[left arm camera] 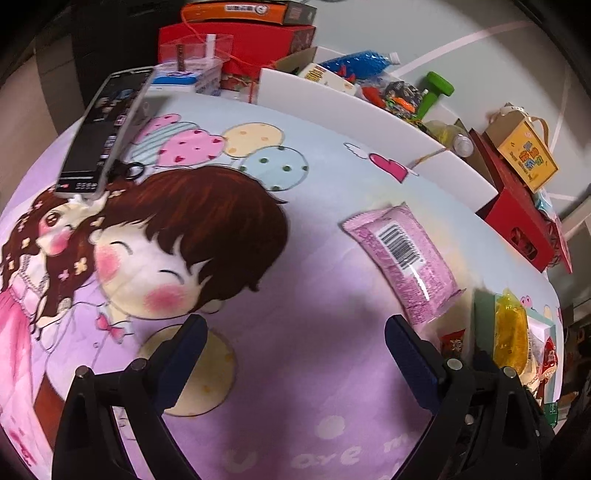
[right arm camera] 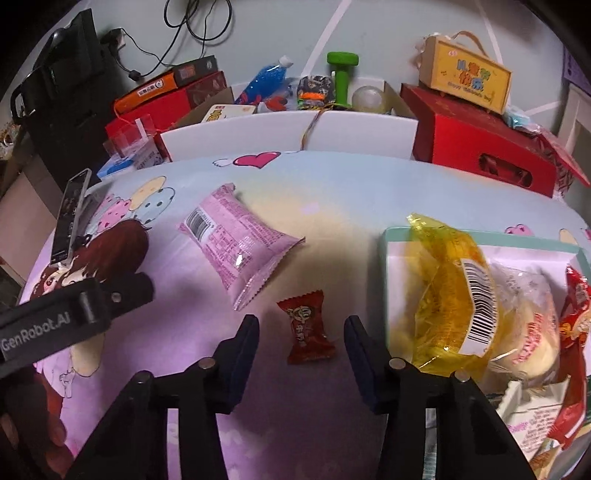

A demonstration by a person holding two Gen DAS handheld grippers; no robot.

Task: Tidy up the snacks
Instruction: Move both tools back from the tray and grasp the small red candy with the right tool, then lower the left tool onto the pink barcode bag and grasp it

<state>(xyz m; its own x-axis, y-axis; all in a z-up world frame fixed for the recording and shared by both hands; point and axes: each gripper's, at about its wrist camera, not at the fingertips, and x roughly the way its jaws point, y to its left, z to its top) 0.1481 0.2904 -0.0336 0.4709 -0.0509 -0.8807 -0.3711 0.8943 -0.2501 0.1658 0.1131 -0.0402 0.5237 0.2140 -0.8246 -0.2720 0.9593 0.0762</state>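
A pink snack packet (right arm camera: 238, 242) lies barcode-up on the cartoon-print cloth, also in the left wrist view (left arm camera: 402, 260). A small red candy (right arm camera: 306, 328) lies just ahead of my right gripper (right arm camera: 301, 326), between its open fingers and apart from both. A pale teal box (right arm camera: 391, 236) at the right holds a yellow bag (right arm camera: 443, 291), a wrapped bun (right arm camera: 532, 325) and red wrappers (right arm camera: 574, 332). My left gripper (left arm camera: 295, 332) stands open over bare cloth, left of and below the pink packet. Its body (right arm camera: 74, 314) shows at the left of the right wrist view.
A phone (left arm camera: 105, 129) stands on a holder at the far left. Behind the cloth are white boards (right arm camera: 288, 129), red boxes (right arm camera: 480, 147), a yellow gift box (right arm camera: 469, 81), a green dumbbell (right arm camera: 343, 74), a blue bottle (right arm camera: 267, 81) and an orange box (left arm camera: 236, 11).
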